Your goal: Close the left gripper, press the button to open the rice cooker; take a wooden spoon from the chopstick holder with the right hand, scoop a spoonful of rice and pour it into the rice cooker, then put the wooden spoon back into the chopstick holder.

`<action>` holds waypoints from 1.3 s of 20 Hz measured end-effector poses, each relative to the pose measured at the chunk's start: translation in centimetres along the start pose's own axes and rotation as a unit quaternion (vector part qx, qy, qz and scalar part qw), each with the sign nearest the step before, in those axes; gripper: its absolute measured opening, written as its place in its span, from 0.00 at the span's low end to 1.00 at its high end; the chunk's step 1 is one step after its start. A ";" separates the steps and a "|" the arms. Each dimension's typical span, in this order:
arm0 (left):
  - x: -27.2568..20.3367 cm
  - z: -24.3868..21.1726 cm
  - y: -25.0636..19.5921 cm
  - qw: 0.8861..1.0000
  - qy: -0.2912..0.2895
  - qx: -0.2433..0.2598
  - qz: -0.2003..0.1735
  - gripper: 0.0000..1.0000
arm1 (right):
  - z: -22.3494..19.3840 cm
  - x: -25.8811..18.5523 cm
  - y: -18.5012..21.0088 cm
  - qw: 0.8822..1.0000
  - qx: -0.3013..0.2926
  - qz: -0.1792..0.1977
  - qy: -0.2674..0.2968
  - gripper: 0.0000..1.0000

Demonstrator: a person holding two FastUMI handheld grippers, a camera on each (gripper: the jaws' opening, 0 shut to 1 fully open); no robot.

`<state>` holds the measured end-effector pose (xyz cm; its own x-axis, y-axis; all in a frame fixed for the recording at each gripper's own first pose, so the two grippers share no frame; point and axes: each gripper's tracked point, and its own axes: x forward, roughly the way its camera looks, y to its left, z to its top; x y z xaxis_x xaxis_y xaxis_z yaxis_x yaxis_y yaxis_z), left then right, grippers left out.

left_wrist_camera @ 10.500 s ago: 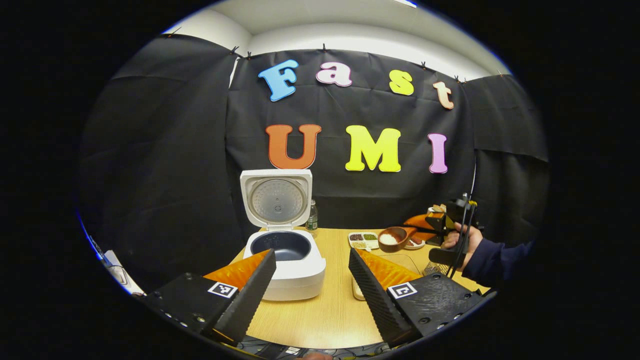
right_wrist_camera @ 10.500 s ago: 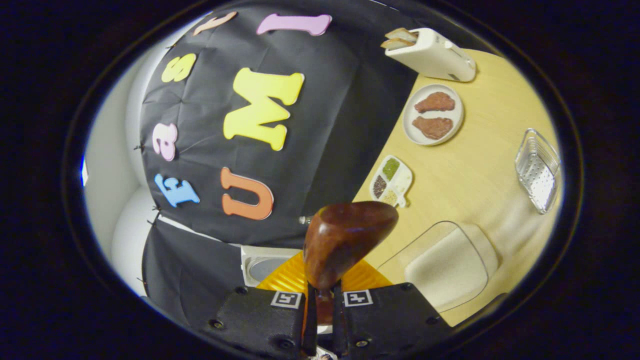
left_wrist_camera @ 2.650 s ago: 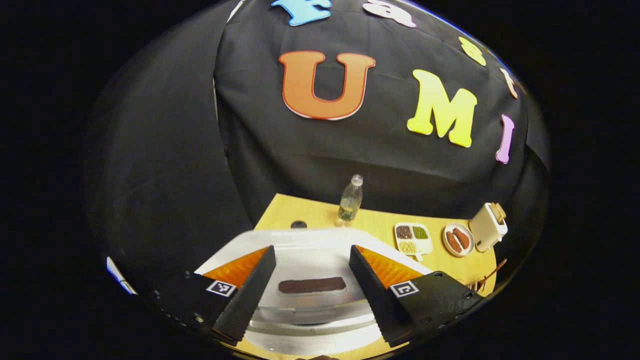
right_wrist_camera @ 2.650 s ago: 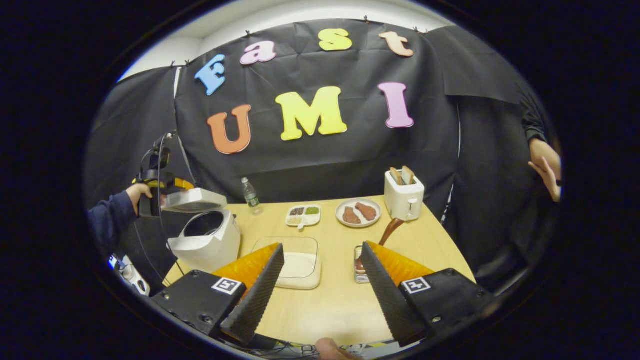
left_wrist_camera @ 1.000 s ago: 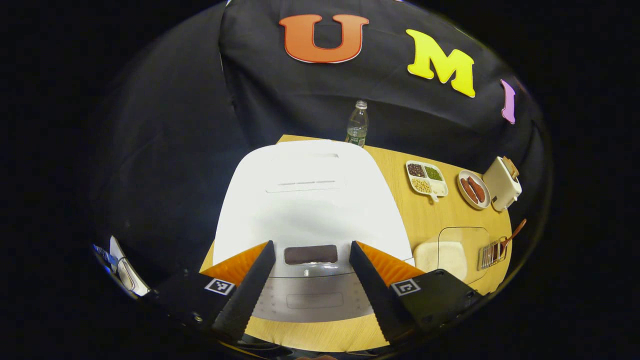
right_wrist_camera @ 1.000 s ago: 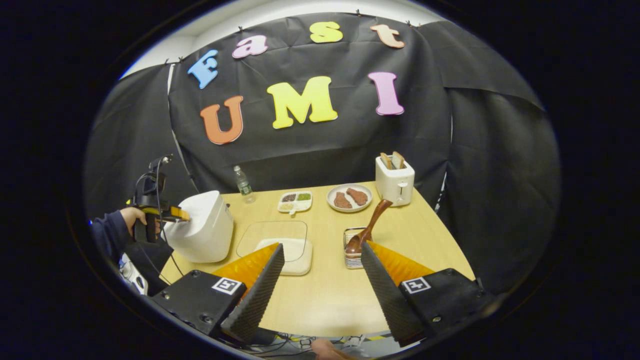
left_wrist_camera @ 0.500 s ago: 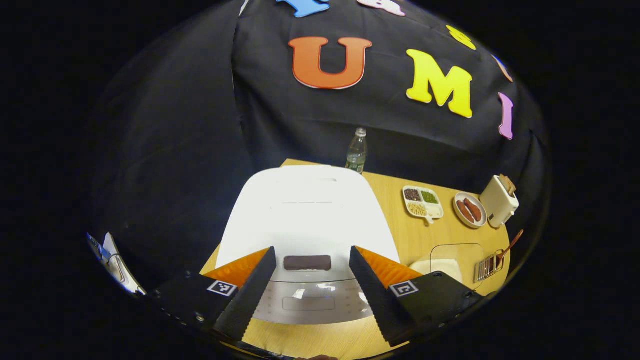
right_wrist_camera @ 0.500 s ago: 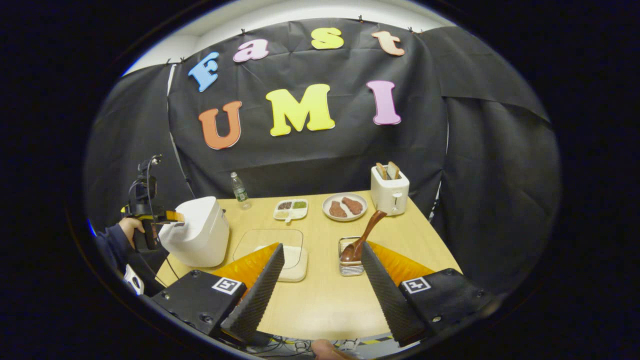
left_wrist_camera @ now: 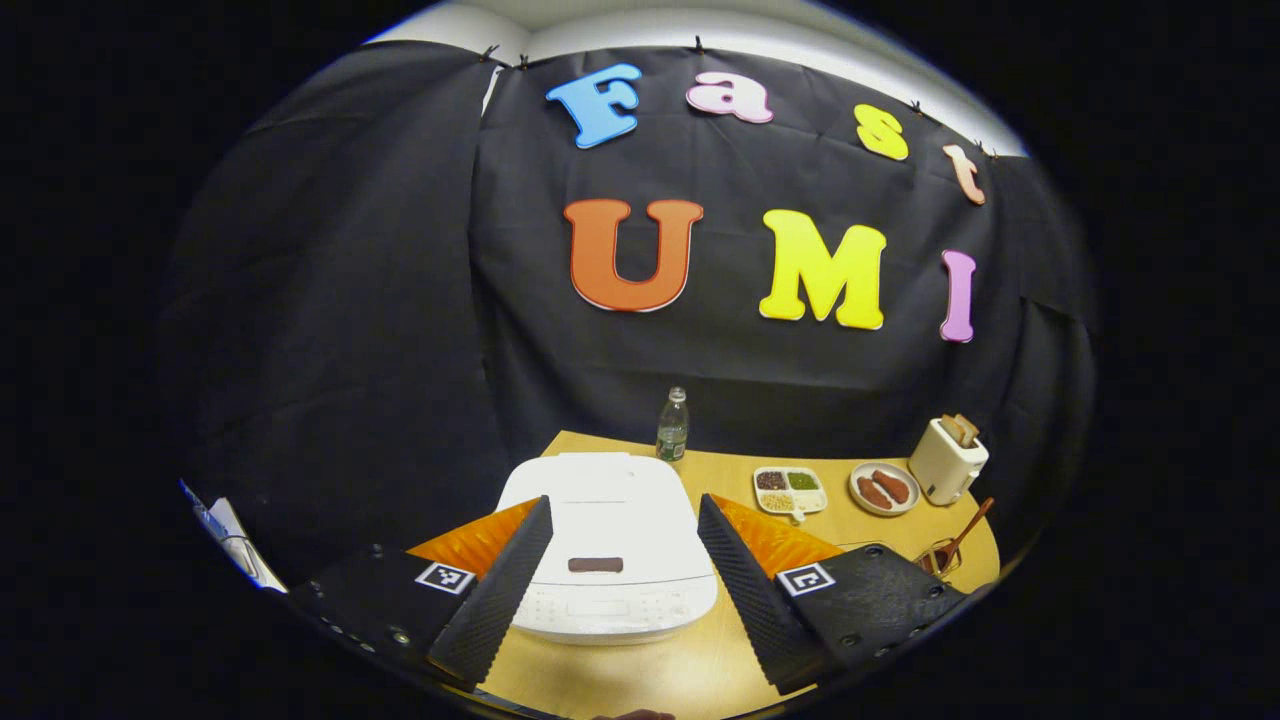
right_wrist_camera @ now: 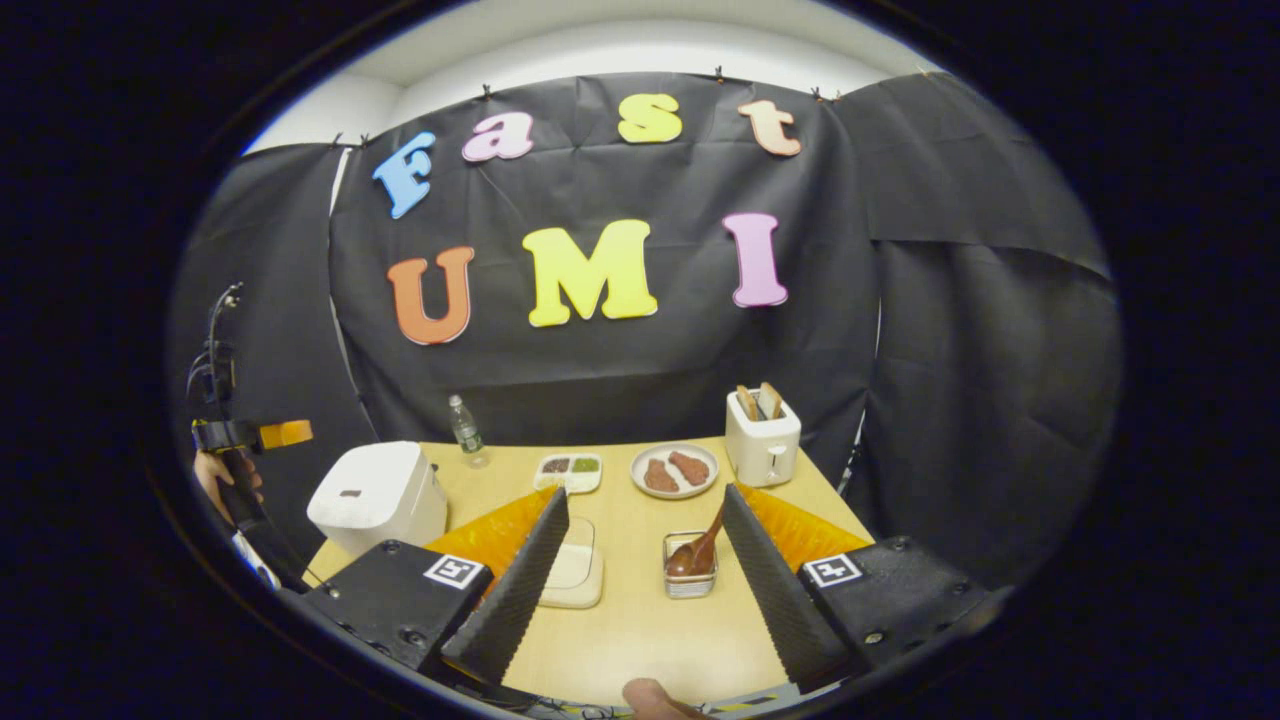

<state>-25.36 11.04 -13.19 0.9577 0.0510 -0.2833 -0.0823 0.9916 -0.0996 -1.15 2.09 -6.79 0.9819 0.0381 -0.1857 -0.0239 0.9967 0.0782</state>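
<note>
Pale wood table point(right_wrist_camera: 640, 610) under black cloth walls is what I see. My white rice cooker point(left_wrist_camera: 610, 535) sits lid-down at its left end, and the wooden spoon point(right_wrist_camera: 697, 548) leans bowl-down in the chopstick holder point(right_wrist_camera: 688, 572) mid-table. My left gripper point(left_wrist_camera: 622, 575) and right gripper point(right_wrist_camera: 640, 580) both hang released, fingers spread, holding nothing.

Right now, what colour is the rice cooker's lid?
White, with a small dark bar near the front; the rice cooker shows best in the left gripper view.
</note>
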 end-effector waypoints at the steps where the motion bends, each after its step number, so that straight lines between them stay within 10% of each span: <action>1: -1.3 0.9 -0.7 1.000 -0.015 -0.002 -0.007 0.94 | 0.8 -0.1 0.1 1.000 0.001 -0.003 -0.009 0.99; 11: -13.7 7.4 -6.6 0.988 -0.139 0.026 -0.067 0.93 | 4.9 -4.1 2.7 0.997 -0.001 -0.016 -0.069 0.99; 26: -17.1 1.9 -10.6 0.989 -0.124 0.048 -0.059 0.95 | -0.5 -5.2 3.7 1.000 -0.001 0.022 -0.014 1.00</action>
<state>-40.36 -0.12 -5.45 0.9983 -0.0499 -0.0315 0.0492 0.9985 -0.0238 -6.43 5.60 -5.99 0.9847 0.0799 -0.1547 -0.0674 0.9942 0.0844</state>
